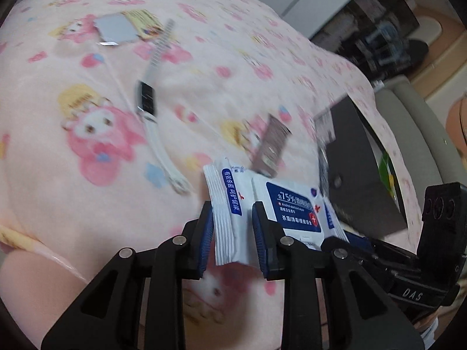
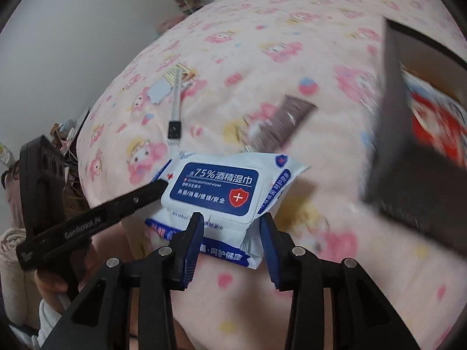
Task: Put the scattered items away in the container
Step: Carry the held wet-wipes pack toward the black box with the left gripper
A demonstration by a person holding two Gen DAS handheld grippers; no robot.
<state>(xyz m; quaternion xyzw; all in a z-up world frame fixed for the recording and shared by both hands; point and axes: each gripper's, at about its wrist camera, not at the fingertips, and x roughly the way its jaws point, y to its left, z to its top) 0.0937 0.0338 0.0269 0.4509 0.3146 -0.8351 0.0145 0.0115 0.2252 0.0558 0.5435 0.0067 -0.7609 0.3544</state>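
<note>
Together, my left gripper [image 1: 233, 227] and right gripper [image 2: 232, 239] each clenched the wipes pack [image 2: 216, 186] above the blanket [image 2: 292, 43].

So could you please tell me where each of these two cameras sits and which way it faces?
Left wrist: on the left gripper, facing the pink cartoon blanket; its fingers pinch the white-and-blue wipes pack.
Right wrist: on the right gripper, facing the dark box; the other gripper shows.
Shared: pack, white watch, brown sachet.

The wipes pack [image 2: 216, 188] reads "75%" (plus "Alcohol"); one hand-held gripper [image 1: 414, 293] reads "DAS".
</note>
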